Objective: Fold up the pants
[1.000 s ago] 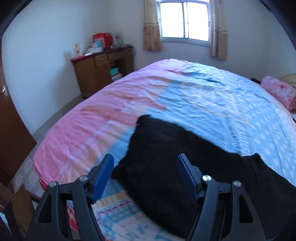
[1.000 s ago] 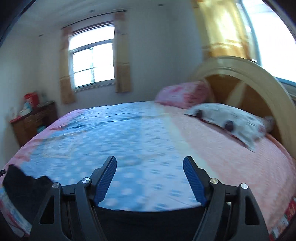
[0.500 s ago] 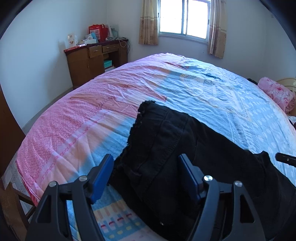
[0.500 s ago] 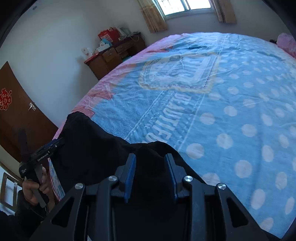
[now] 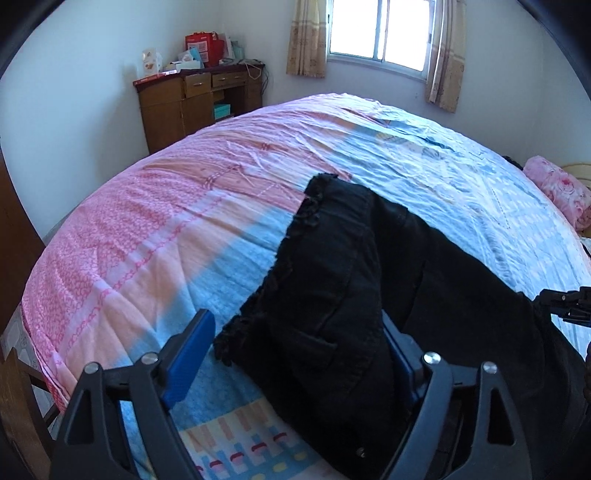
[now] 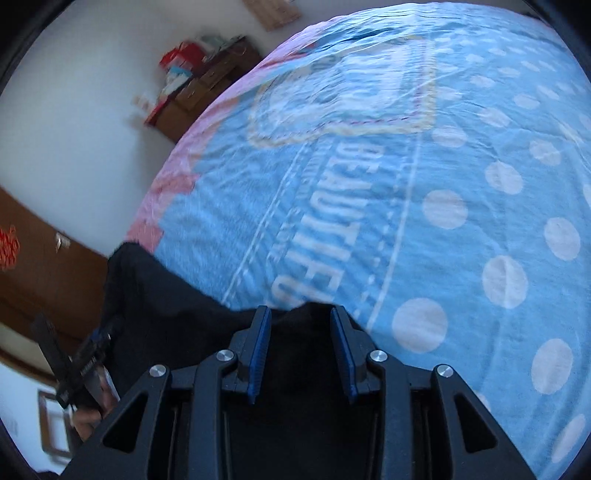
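Black pants [image 5: 354, 295] lie on the bed, frayed hems toward the pink side. My left gripper [image 5: 295, 354] is open, its blue pads [image 5: 188, 354] wide apart; a fold of pants lies between them and covers the right pad. In the right wrist view the pants [image 6: 177, 317] run off to the left. My right gripper [image 6: 300, 347] has narrowed around a bunch of black cloth between its pads [image 6: 260, 350]. The left gripper also shows in the right wrist view [image 6: 85, 365], and the right gripper shows at the left view's edge [image 5: 565, 302].
The bed cover [image 5: 147, 236] is pink on the left and blue with white dots [image 6: 461, 206] on the right. A wooden desk [image 5: 199, 103] stands by the far wall under a window [image 5: 376, 29]. A pink pillow [image 5: 557, 188] lies far right. A brown door [image 6: 44, 266] is left.
The right gripper swung down from looking across the bed, closed from wide open onto the pants. The left gripper moved in over the hem end, cloth now between its pads.
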`<state>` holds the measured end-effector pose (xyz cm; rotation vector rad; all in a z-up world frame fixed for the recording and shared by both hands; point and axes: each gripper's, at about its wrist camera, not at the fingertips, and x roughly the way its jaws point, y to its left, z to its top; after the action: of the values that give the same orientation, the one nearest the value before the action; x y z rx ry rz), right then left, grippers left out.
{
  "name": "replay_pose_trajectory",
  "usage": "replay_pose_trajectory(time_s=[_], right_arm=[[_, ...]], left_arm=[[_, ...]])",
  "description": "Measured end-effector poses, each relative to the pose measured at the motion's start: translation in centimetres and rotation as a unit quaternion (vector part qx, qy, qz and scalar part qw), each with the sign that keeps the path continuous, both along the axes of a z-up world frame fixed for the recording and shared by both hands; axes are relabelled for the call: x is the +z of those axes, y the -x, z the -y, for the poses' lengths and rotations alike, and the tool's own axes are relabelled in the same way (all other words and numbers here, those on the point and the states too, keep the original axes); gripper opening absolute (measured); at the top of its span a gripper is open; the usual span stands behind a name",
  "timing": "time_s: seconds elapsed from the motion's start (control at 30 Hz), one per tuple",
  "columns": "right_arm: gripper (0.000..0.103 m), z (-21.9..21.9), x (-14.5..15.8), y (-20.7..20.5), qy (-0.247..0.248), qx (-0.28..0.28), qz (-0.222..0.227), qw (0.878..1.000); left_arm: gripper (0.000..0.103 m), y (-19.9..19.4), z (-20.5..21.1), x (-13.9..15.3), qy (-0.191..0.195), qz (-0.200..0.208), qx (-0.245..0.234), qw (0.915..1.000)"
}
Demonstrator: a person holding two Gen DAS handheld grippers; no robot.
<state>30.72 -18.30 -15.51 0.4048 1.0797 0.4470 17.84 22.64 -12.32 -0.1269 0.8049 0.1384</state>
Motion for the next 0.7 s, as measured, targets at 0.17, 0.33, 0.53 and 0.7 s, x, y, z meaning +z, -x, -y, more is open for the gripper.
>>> replay_pose_trajectory(time_s=[0.17,0.33,0.53,0.7], right_arm=[[0.036,0.0,-0.1,0.7,-0.008,0.023,-0.012,1.0],[0.036,2.2,2.9,1.0,0.012,-0.008,0.052,0.999],[0.037,1.2,0.7,0.4,-0.007,0.024,-0.006,1.0],[0.042,-0.8,0.2,1.3,-0.038,0.065,-0.013,0.997]], left_arm=[[0.089,-0.4,-0.1,-0.3,0.002,-0.005,0.003,1.0],[0.09,-0.5,-0.6,-0.5,0.017,-0.007,0.007,0.9998],[0.092,-0.5,-0.6,-0.7,0.018,-0.007,0.014,0.9997],[0.093,-0.4,-0.8,-0.9,0.022,-0.008,0.016,0.9996]])
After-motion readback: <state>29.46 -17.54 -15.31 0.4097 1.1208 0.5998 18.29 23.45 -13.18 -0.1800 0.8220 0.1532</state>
